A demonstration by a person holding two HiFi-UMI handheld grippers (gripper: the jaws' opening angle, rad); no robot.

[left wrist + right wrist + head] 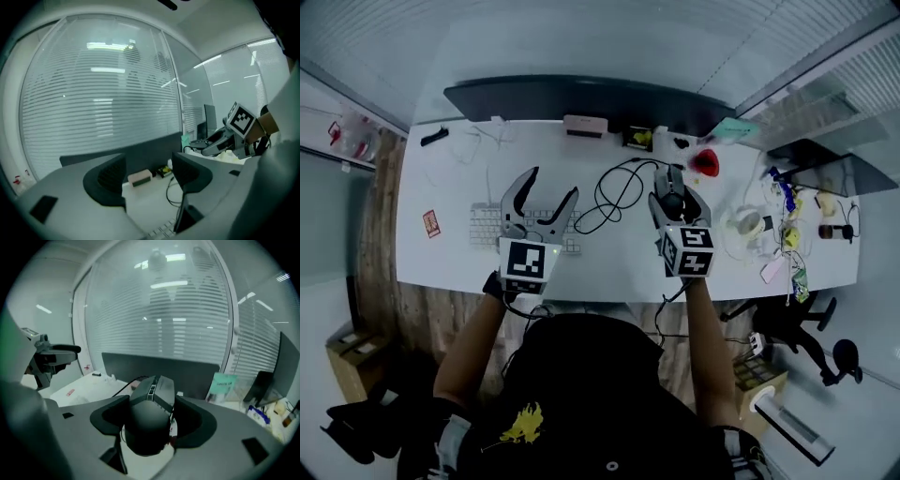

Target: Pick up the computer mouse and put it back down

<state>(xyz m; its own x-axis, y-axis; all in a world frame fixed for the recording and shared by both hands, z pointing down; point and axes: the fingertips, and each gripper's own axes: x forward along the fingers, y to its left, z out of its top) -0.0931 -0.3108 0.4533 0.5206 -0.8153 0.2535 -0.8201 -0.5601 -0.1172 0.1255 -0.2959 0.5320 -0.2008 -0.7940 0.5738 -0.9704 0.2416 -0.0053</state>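
Note:
A black wired computer mouse (149, 420) sits between the jaws of my right gripper (152, 420), whose pads press on both its sides; it hangs above the white desk (450, 183). In the head view the mouse (672, 198) shows at the tip of the right gripper (675, 202), its black cable (614, 192) looping left over the desk. My left gripper (541, 197) hovers over the white keyboard (483, 225) with its jaws apart and nothing between them. In the left gripper view its jaws (147, 178) frame only the desk and a small pink box (139, 177).
A dark partition (581, 98) runs along the desk's back edge. Against it stand the pink box (585, 126) and a yellow item (639, 139). A red object (705, 163), a tape roll (748, 223) and small clutter fill the right end. A red card (431, 223) lies at left.

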